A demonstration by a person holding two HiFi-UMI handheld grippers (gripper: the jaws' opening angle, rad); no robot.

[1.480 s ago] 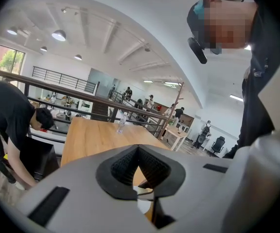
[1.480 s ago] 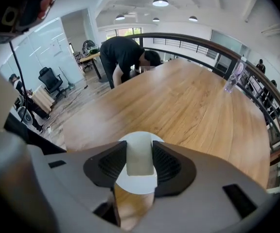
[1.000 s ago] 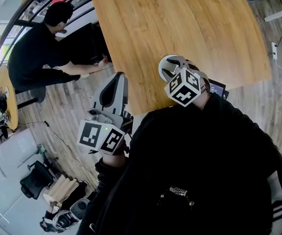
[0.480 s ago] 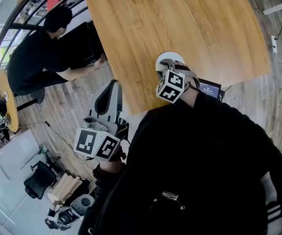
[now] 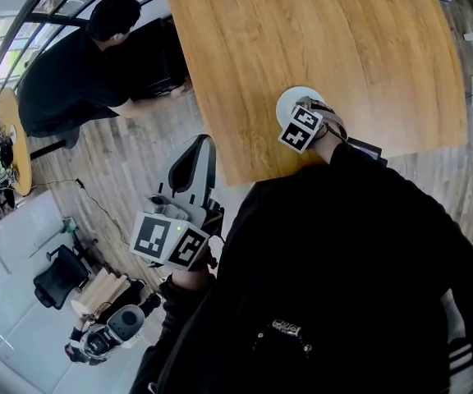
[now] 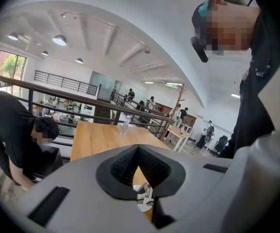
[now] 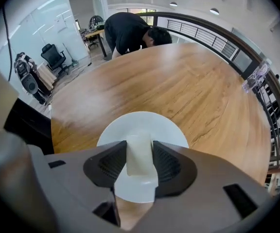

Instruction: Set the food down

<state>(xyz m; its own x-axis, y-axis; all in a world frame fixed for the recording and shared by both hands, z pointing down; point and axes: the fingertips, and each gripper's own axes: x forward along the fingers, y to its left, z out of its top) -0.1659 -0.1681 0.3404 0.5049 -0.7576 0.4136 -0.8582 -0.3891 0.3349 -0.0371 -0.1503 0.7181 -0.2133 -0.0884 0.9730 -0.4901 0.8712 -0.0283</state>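
R gripper (image 7: 139,148): jaws partway apart, clamped on pale food block (image 7: 140,165), over white plate (image 7: 145,123) nr table (image 7: 188,81) edge. L gripper (image 6: 138,152): jaws together, nothing in them. Risk: if I release too high, block could bounce off plate.

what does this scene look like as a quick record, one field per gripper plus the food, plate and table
right gripper: pointing down, jaws clamped on the food block
food block: pale, rectangular, over the white plate; contact unclear
white plate: on the wooden table, near its edge
wooden table: light wood grain
left gripper: beside the table, jaws together, nothing between them
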